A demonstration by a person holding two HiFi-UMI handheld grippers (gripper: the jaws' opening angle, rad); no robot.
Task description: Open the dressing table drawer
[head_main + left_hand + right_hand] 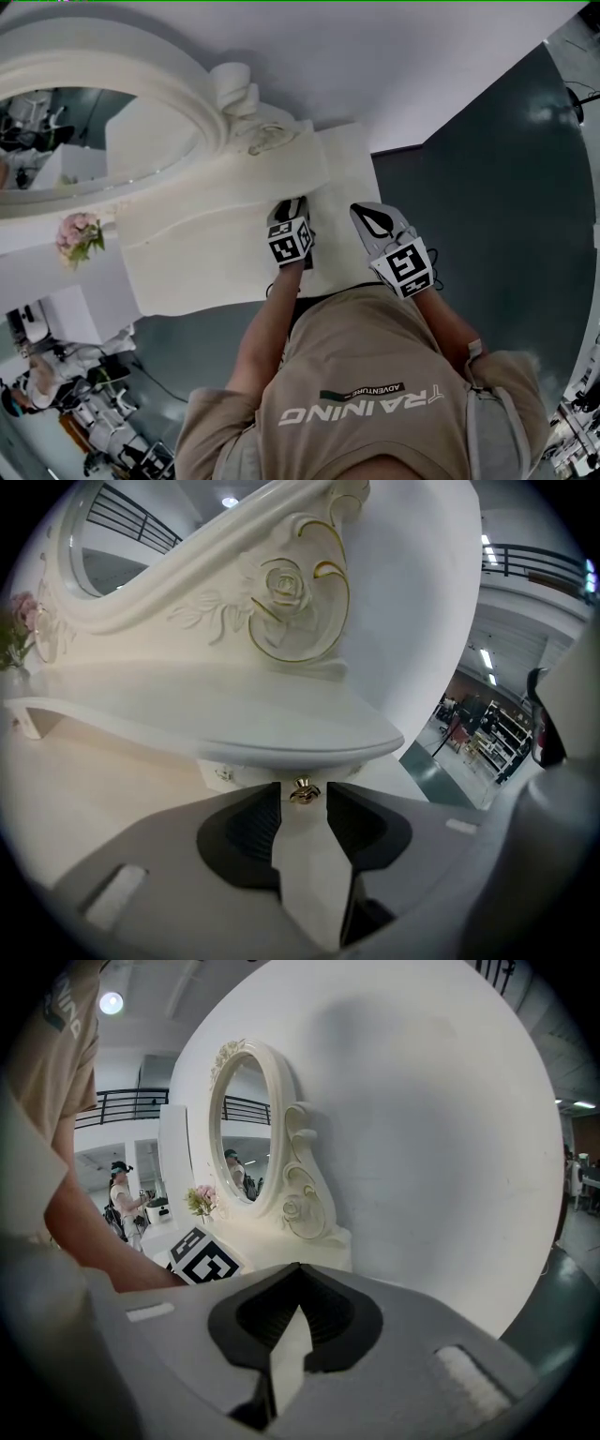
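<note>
Gripping nothing so far: my left tongs [303,787], a grey shell with black ribbed pads, stand spread. The small round gilt-metal drawer knob [303,793] sits between their two tips, and neither pad presses on it.

- Drawer: the knob is fixed to a plain white drawer front [239,775]. This lies tucked under the overhanging lip of the smooth, glossy, curved white tabletop [234,728], near that top's right end in the left gripper view. No view shows the inside of the drawer.
- Ornament: a carved white rose relief [281,588], outlined in thin gilt lines, stands on the tabletop at the foot of a scrolled frame.
- Mirror: an oval mirror [246,1115] in a moulded white frame stands upright.
- Flowers: a pink flower posy [200,1201] stands on the tabletop beside the mirror. Its holder is too small to make out.
- Right tongs [298,1305]: same build, tips closed together on nothing. They are held off the table's end, before a plain matt white wall [422,1129].

Views compared:
- Only the left gripper view shows the knob and drawer front.
- From the head view the tabletop covers both. Both tongs lie side by side over its front corner, above the dark grey-green floor [487,187] and my beige shirt [375,394].
- Only the right gripper view shows the whole mirror, and it also shows the left tongs' black-and-white marker cube [202,1260].
</note>
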